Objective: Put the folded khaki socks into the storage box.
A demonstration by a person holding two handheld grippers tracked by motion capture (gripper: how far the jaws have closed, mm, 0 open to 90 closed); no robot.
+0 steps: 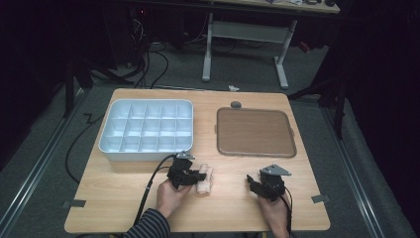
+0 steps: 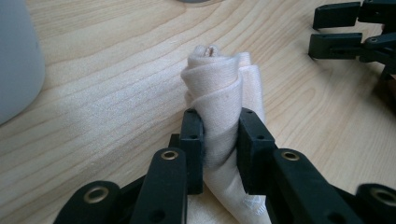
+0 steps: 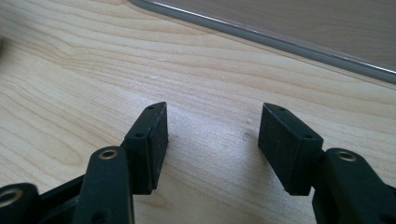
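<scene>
A rolled cream cloth (image 2: 219,88) lies on the wooden table (image 1: 233,203), near its front middle (image 1: 204,180). My left gripper (image 2: 220,144) is shut on the near end of the roll, both pads pressing into the fabric. In the high view that gripper (image 1: 194,176) sits just left of the cloth, held by a hand with a striped sleeve. My right gripper (image 3: 212,140) stands open over bare wood with nothing between its fingers. It rests at the front right (image 1: 255,183), apart from the cloth.
A white divided tray (image 1: 114,148) with several empty compartments stands at the back left. A brown flat tray (image 1: 256,131) lies at the back right, its grey rim (image 3: 280,44) just beyond my right gripper. Cables trail off the table's front edge.
</scene>
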